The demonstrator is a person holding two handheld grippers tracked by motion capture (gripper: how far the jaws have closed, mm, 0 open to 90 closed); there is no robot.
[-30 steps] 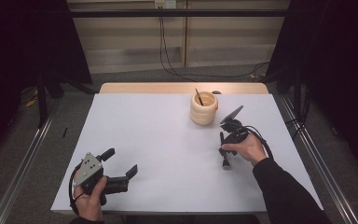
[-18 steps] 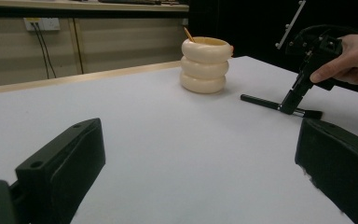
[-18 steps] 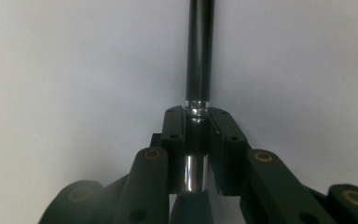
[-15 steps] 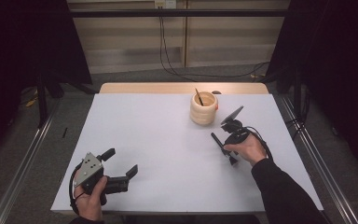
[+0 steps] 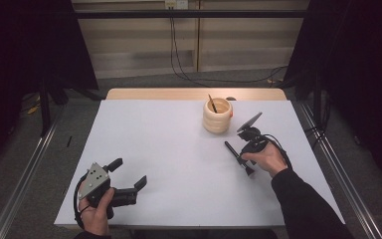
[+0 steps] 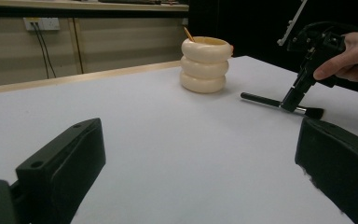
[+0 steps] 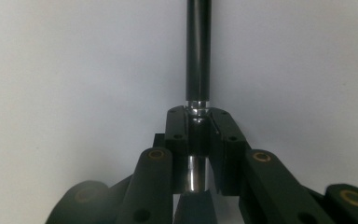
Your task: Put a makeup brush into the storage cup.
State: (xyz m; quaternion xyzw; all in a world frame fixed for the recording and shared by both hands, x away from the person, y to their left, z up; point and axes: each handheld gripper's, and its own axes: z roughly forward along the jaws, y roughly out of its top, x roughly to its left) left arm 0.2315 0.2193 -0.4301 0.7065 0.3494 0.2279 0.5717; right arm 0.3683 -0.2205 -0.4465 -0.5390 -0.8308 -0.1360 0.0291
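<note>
1. Lying flat on the white table (image 5: 169, 149), the black makeup brush (image 5: 238, 157) sits just in front of the cream ringed holder (image 5: 217, 115), bristles pointing away from it.
2. The right gripper (image 5: 242, 160) has just been closing, and its jaws now clamp the brush at the shiny metal ferrule.
3. The brush looks light, stiff and slim; its smooth ferrule may slip, so a hold nearer the handle's middle seems steadier.
4. The left gripper (image 5: 128, 180) rests well away from the holder, jaws wide apart and empty.

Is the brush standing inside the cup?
No: the brush lies flat on the table, beside the cup, with the right claw shut on its metal collar.
</note>
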